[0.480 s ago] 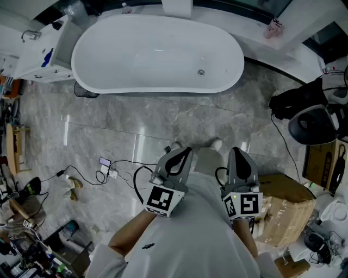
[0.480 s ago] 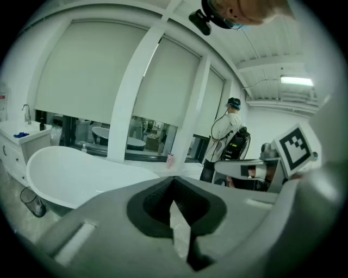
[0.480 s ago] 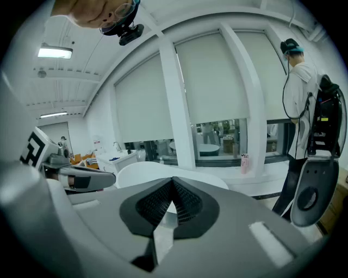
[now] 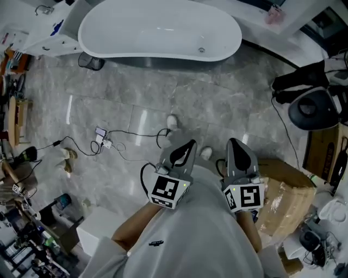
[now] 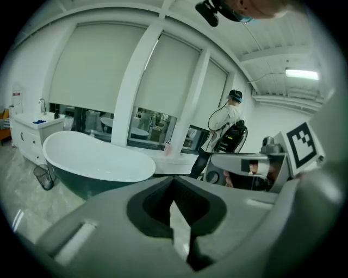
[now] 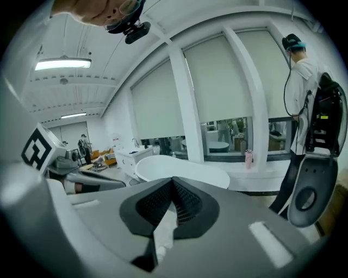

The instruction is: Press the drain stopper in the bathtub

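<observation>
- While the person stands on grey tiles well back from the tub point(image 4: 136, 24), both grippers are held low in front of the body, side by side with a gap between them.
- Left gripper point(image 4: 182, 147): jaws pressed together at the tips with nothing between them. Only a thin sliver of floor shows lower down between the pads.
- Right gripper point(image 4: 240, 145): jaws likewise pressed together and empty.
- Stopper point(image 4: 201, 50): a small round metal disc low inside the tub, toward its right end in the head view and on the side nearer the person. It is well apart from both grippers.
- The tub is white inside, oval and freestanding, and its outer wall looks dark in the left gripper view. Its long side faces the person, and a window ledge runs behind it.
- A dark bin point(image 4: 89, 61) stands on the floor just beside the tub's left end.
- A pink bottle point(image 4: 272, 13) stands on the ledge behind the tub's right end.
- A cable point(image 4: 125, 134) lies looped on the tiles between tub and person, left of the feet.
- A box point(image 4: 283, 190) sits on the floor just right of the right gripper.
- Another person point(image 5: 225, 127) with a backpack stands near the ledge.
</observation>
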The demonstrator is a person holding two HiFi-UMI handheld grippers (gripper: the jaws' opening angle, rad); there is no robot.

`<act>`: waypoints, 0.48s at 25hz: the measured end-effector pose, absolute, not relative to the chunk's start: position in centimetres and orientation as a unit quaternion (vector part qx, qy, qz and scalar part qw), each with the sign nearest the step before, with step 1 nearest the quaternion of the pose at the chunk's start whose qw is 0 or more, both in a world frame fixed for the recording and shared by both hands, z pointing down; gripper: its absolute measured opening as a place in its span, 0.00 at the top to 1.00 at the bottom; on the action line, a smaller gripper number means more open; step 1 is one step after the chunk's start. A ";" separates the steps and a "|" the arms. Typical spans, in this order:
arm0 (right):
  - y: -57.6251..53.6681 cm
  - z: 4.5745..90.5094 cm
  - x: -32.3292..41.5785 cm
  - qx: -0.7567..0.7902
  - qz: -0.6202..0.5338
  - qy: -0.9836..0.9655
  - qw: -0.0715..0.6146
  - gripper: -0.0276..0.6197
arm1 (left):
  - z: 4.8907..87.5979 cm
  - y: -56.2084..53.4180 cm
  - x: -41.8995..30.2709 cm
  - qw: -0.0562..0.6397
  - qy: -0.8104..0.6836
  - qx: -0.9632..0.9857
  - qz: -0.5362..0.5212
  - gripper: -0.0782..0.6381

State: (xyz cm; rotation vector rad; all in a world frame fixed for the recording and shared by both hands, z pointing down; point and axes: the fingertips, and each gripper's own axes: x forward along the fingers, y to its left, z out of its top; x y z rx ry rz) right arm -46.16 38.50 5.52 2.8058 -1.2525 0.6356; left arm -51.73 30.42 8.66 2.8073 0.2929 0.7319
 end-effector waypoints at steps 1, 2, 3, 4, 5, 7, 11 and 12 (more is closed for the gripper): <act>40.1 6.0 -46.9 0.893 0.205 -0.401 0.007 0.95 | 8.9 32.2 -52.4 0.114 0.102 0.956 0.251 0.89; 41.4 6.6 -47.7 0.891 0.210 -0.401 0.006 0.95 | 9.2 33.8 -53.1 0.110 0.108 0.955 0.254 0.89; 42.6 7.0 -48.6 0.890 0.216 -0.401 -0.002 0.95 | 9.3 35.2 -54.0 0.104 0.115 0.953 0.259 0.89; 43.6 7.2 -49.3 0.889 0.221 -0.401 -0.014 0.95 | 9.3 36.3 -54.9 0.099 0.121 0.953 0.261 0.89; 44.3 7.2 -49.7 0.888 0.221 -0.403 -0.023 0.95 | 9.3 37.1 -55.5 0.095 0.124 0.952 0.262 0.89; 45.0 6.9 -49.9 0.887 0.214 -0.408 -0.027 0.95 | 9.1 37.8 -55.8 0.095 0.121 0.954 0.259 0.89; 44.0 6.9 -49.5 0.885 0.213 -0.412 -0.022 0.95 | 9.1 36.2 -55.5 0.107 0.101 0.954 0.260 0.89; 43.4 7.1 -49.3 0.884 0.217 -0.414 -0.025 0.95 | 9.1 35.5 -55.2 0.111 0.098 0.955 0.259 0.89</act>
